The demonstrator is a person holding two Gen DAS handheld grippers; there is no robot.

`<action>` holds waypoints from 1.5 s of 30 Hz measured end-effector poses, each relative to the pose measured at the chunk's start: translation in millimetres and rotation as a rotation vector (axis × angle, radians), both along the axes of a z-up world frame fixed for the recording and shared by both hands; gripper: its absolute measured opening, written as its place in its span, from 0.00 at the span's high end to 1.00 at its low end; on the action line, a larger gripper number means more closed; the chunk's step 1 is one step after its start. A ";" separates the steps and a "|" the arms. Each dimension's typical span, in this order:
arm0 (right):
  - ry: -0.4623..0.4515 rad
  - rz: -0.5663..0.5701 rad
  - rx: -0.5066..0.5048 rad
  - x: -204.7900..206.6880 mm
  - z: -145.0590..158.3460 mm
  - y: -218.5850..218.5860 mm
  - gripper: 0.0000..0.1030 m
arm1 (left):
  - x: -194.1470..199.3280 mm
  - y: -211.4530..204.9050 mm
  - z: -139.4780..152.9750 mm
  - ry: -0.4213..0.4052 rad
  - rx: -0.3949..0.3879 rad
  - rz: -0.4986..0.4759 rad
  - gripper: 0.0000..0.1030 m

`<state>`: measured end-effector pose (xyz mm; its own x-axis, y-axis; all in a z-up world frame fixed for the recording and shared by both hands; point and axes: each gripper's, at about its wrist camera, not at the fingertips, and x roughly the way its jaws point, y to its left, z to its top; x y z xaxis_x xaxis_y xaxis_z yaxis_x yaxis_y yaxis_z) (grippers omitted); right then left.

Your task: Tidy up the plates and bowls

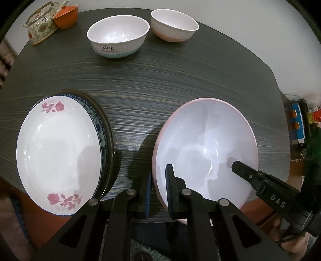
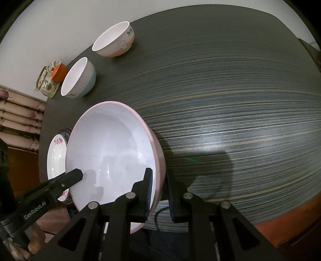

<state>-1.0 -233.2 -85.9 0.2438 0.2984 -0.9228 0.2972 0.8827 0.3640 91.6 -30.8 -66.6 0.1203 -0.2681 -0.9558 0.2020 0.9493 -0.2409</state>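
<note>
Left wrist view, bottom centre: the left gripper point(image 1: 159, 188) pinches the near left rim of the pink bowl point(image 1: 204, 144), one pad inside and one outside. At lower right of that frame the right gripper point(image 1: 232, 165) reaches into the same bowl; in the right wrist view it point(image 2: 159, 192) clamps the bowl's right rim likewise. The bowl sits at the near edge of the table point(image 1: 150, 96), overhanging it slightly; whether it is raised I cannot tell. It looks like glazed ceramic or melamine: stiff, smooth, probably slippery and liable to chip, so opposite rim grips suit it. At left, just beside it, the rose plate point(image 1: 58, 152) tops a stack of plates. Farther off, in the upper middle, stand the blue-banded bowl point(image 1: 118, 38) and the pink-banded bowl point(image 1: 174, 25), close together, both likely nestable. At upper left are a teapot point(image 1: 40, 26) and an orange cup point(image 1: 66, 17).
</note>
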 end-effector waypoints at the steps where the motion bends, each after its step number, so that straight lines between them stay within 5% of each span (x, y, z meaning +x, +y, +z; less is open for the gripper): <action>1: -0.002 0.001 0.002 0.5 0.3 0.5 0.85 | -0.1 -0.9 0.0 -0.002 0.001 0.001 0.90; 17: -0.008 0.006 -0.008 2.9 2.1 -0.4 0.79 | 2.4 -0.9 -5.6 0.015 0.001 0.016 0.86; 30: -0.089 -0.019 -0.035 12.6 34.9 -16.9 0.70 | 6.4 17.1 9.5 -0.021 0.002 0.056 0.62; 45: -0.215 0.064 -0.045 32.4 70.9 2.4 0.70 | 14.6 50.8 47.8 -0.156 -0.032 0.073 0.53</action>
<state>31.5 -230.8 -15.0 0.4184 0.2795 -0.8642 0.1602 0.9139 0.3731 106.1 20.0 -18.8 0.2866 -0.2834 -0.9152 0.1703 0.9551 -0.2424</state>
